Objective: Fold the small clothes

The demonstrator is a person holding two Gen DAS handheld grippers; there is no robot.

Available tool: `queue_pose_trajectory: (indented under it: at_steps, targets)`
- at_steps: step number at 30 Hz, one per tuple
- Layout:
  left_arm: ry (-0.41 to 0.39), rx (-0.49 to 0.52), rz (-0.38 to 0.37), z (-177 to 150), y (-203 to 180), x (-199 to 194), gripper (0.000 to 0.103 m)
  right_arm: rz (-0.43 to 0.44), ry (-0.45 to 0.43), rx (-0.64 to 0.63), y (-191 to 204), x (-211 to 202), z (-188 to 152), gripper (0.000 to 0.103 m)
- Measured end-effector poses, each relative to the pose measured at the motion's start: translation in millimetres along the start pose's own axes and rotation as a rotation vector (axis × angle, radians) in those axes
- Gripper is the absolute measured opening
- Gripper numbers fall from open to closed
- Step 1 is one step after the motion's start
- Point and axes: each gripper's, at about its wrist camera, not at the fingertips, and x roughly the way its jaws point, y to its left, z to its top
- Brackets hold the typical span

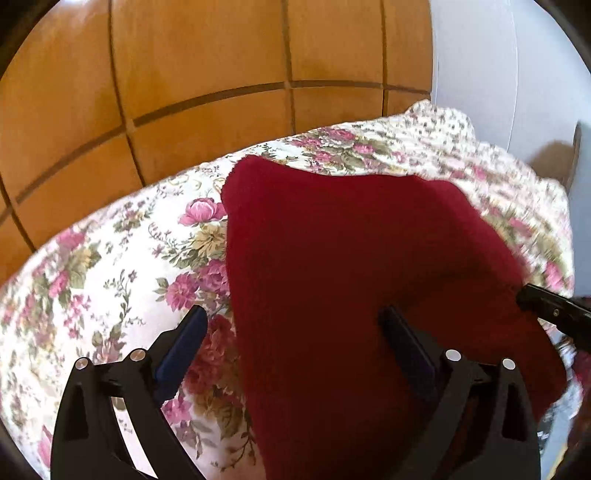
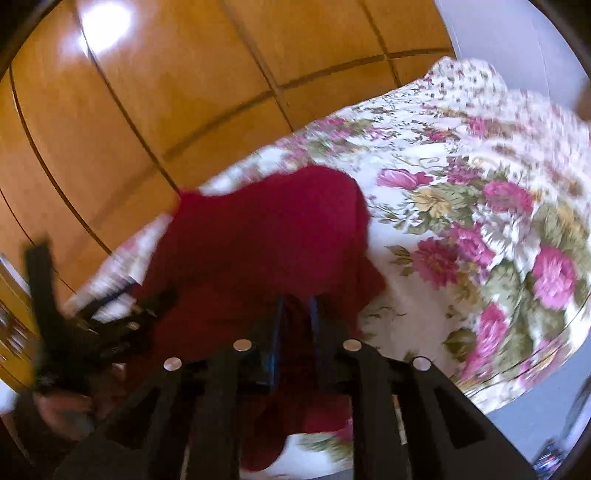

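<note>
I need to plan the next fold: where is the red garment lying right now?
The red garment lies on the floral bedspread, near the edge by the wooden wall panels; in the right wrist view its near end sits between the right tool.

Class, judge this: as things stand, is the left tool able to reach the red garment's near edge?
Probably yes: the left tool is open right over the red garment, nothing between.

Room: wooden wall panels [image 1: 207, 74], orange-brown and glossy, were divided by dark grooves into rectangles. A bright patch of light [image 2: 105, 18] glared on one panel. A white wall [image 1: 491, 74] adjoined at the right. Bed: a floral bedspread [image 1: 110, 266], cream with pink blooms, covered it.
</note>
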Motion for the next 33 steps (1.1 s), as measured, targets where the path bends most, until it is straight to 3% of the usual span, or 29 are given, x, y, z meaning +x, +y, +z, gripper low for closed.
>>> queue_pose_trajectory:
  at_steps: [2,6,8,14,18,22,25,29,33]
  targets:
    - [-0.009,-0.040,-0.027,-1.2,10.8,-8.0,0.095,0.025,-0.051,0.085,-11.5,-16.7,3.9,0.056]
    - [-0.021,-0.172,-0.092,-9.6,42.3,-16.4,0.099,0.042,-0.012,0.158,-32.1,-11.4,10.1,0.062]
    - [0.016,-0.232,-0.171,-13.3,53.5,-10.0,0.099,0.092,0.034,0.224,-44.0,1.8,7.7,0.071]
    - [0.128,-0.338,-0.363,-18.4,66.3,13.0,0.099,0.229,0.105,0.348,-56.3,37.2,10.7,0.078]
    - [0.178,-0.403,-0.466,-20.7,71.1,25.6,0.099,0.247,0.125,0.325,-50.4,55.0,18.9,0.079]
    - [0.196,-0.328,-0.512,-16.3,51.6,27.0,0.099,0.227,0.134,0.293,-39.3,65.8,23.7,0.080]
    - [0.199,-0.184,-0.471,-17.5,26.4,26.0,0.099,0.210,0.158,0.235,-26.7,69.9,20.2,0.056]
    - [0.158,-0.162,-0.441,-17.8,19.8,13.9,0.069,0.218,0.128,0.183,-6.1,59.2,22.9,0.046]
    - [0.088,-0.123,-0.388,-3.1,22.3,-8.5,0.061,0.228,0.054,-0.002,40.8,48.4,43.0,0.044]
